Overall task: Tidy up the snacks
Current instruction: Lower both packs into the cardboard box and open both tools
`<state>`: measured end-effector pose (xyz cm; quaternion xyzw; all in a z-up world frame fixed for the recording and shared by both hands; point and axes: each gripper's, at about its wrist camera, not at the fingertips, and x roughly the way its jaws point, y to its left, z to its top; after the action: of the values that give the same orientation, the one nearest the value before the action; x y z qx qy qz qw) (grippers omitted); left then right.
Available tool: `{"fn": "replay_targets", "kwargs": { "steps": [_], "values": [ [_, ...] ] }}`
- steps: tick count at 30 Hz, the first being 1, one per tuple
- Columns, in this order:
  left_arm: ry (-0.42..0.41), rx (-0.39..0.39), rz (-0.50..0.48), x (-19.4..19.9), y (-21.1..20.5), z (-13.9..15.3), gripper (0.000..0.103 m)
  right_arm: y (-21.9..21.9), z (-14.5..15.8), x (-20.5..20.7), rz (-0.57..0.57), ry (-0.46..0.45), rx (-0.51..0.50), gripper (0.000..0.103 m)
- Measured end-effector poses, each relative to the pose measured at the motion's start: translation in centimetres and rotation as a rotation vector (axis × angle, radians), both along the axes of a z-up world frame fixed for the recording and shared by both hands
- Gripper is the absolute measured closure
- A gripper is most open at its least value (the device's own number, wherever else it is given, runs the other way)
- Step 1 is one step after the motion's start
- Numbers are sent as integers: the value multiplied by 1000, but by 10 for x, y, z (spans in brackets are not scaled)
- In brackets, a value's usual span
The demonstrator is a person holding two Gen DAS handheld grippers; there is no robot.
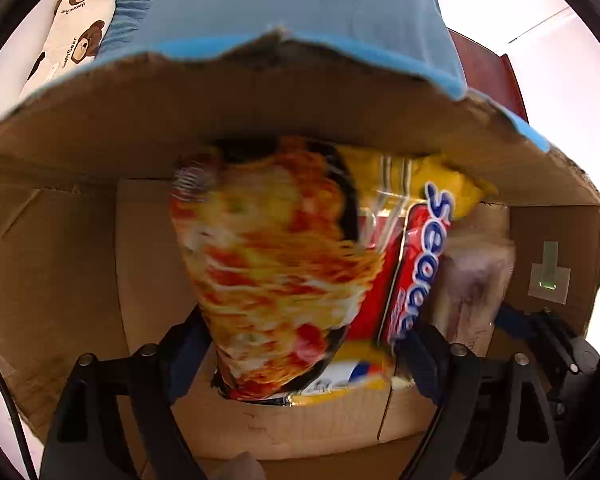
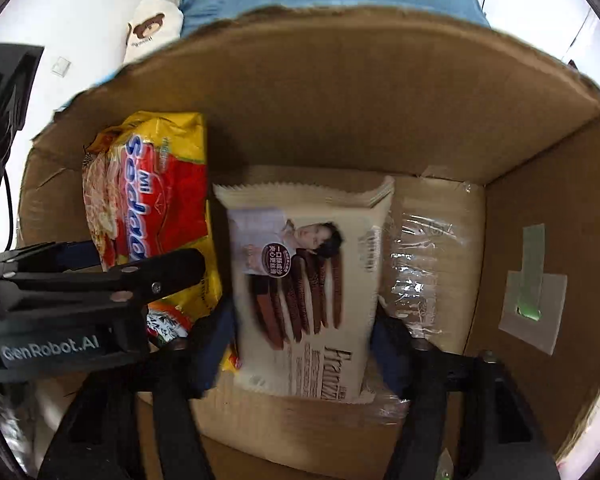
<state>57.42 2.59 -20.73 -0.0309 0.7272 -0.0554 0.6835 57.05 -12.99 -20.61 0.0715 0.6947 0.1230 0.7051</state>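
- Inside the cardboard box (image 2: pixel 340 120), both grippers point down at the floor of the box, which stands against a blue cushion (image 1: pixel 300 0).
- Left gripper (image 1: pixel 304 344): fingers spread wide, a blurred noodle packet (image 1: pixel 276 264) and a yellow-and-red Sedaap noodle packet (image 1: pixel 412 264) between them; whether the pads press on either packet cannot be told.
- Right gripper (image 2: pixel 300 344): fingers apart on either side of the cream wafer packet (image 2: pixel 304 280), which lies flat on the box floor just beside the Sedaap packet.
- Bear-print fabric (image 1: pixel 80 20) lies behind the box, beside the cushion.
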Motion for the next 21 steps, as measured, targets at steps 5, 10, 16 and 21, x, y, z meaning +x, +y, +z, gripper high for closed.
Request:
{"fn": "replay_targets", "kwargs": {
  "steps": [5, 10, 16, 21],
  "values": [
    [-16, 4, -7, -12, -5, -1, 8, -12, 0, 13, 1, -14, -5, 11],
    [-76, -30, 20, -12, 12, -2, 8, -14, 19, -8, -4, -43, -33, 11],
    [-210, -3, 12, -48, 8, 45, 8, -16, 45, -44, -13, -116, -48, 8],
    [-323, 23, 13, -83, 19, 76, 8, -20, 72, -76, -38, -201, -82, 8]
  ]
}}
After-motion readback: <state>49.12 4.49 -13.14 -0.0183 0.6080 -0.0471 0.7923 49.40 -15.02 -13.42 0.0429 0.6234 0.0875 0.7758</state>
